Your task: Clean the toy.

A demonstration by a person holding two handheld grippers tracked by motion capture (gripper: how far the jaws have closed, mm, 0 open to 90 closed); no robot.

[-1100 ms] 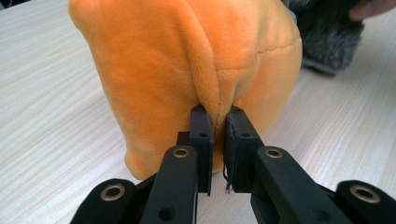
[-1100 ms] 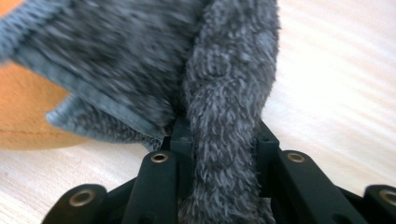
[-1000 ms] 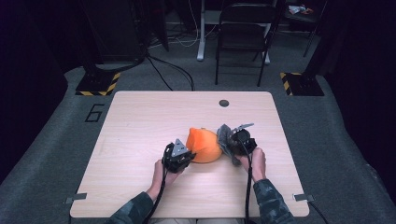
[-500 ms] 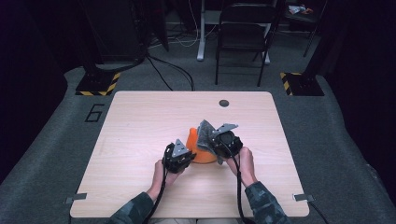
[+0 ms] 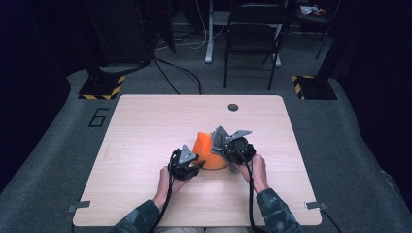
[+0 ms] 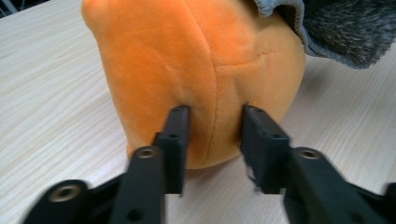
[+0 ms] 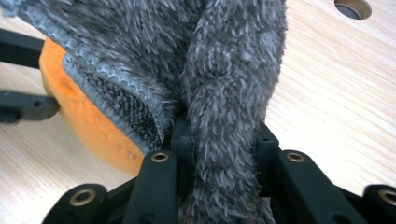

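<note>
Left gripper [image 6: 212, 123] pinching orange plush [image 6: 196, 70] low near table [image 5: 145, 121] middle, right gripper [image 7: 219, 140] clamping grey fuzzy cloth [image 7: 224, 74] draped on its top; risks cloth slipping off or plush tipping if pulled sideways

Grey cloth [image 5: 220, 140] now over orange plush [image 5: 206, 153]

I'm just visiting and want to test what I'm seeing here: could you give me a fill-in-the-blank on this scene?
1. The plush thing pinched by the left gripper is coloured ____.
2. The right gripper has its jaws shut on a fuzzy ____ cloth.
3. The cloth partly drapes ____ the plush thing.
4. Both rest on a ____ table.

Missing words: orange; grey; over; wooden
</note>
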